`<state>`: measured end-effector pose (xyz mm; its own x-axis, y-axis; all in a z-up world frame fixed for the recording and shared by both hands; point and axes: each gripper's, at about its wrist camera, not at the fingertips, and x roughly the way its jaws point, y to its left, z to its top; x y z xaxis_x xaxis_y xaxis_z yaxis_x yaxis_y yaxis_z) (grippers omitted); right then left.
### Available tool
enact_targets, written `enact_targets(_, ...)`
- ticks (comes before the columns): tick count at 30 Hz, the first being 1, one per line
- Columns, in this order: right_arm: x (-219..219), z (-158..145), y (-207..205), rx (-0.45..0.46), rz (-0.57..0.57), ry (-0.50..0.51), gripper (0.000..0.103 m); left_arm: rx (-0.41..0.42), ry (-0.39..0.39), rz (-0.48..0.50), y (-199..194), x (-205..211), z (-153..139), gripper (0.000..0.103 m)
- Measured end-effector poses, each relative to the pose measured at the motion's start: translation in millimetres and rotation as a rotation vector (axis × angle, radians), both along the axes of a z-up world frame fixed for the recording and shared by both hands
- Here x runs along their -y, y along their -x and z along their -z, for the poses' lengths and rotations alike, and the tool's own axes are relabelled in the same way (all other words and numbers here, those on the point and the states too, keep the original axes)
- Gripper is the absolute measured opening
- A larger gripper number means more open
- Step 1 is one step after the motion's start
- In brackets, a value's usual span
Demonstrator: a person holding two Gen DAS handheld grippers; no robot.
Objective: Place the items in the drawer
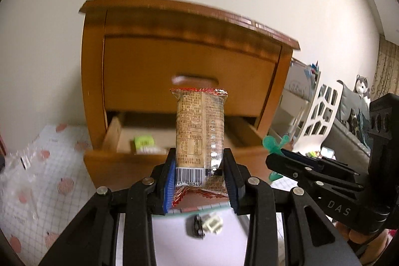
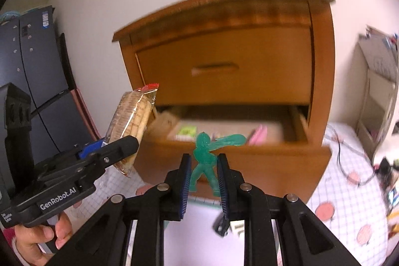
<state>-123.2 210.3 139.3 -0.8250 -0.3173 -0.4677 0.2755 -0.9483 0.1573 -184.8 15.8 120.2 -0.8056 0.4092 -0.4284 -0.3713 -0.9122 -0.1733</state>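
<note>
Before open drawer (image 2: 249, 138) | left gripper (image 1: 199, 166) clamps biscuit pack (image 1: 200, 131) | right gripper (image 2: 205, 173) clamps green figure (image 2: 207, 156) | some items already inside, both held ones pending

left claw (image 2: 122, 148): "GenRobot.AI" | right claw (image 1: 294, 161): "DAS" | biscuit packet (image 1: 199, 131) barcode: "20349"

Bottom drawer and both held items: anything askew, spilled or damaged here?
Nothing stands out. The open bottom wooden drawer sits level with small items inside. The left gripper holds the clear-wrapped biscuit packet upright and intact; the right gripper holds the green translucent plastic figurine, seemingly undamaged.
</note>
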Motion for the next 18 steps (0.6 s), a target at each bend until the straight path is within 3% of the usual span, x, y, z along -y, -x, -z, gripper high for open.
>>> enact_targets(10,-7,-42,49,-0.031,0.032,-0.046,0.022,-0.035,0.039,-0.021,44,-9,-35,0.036)
enact_targets(18,-14,-30,86,0.041,0.067,-0.071,0.022,0.039,0.066,-0.046,78,-12,-17,0.036)
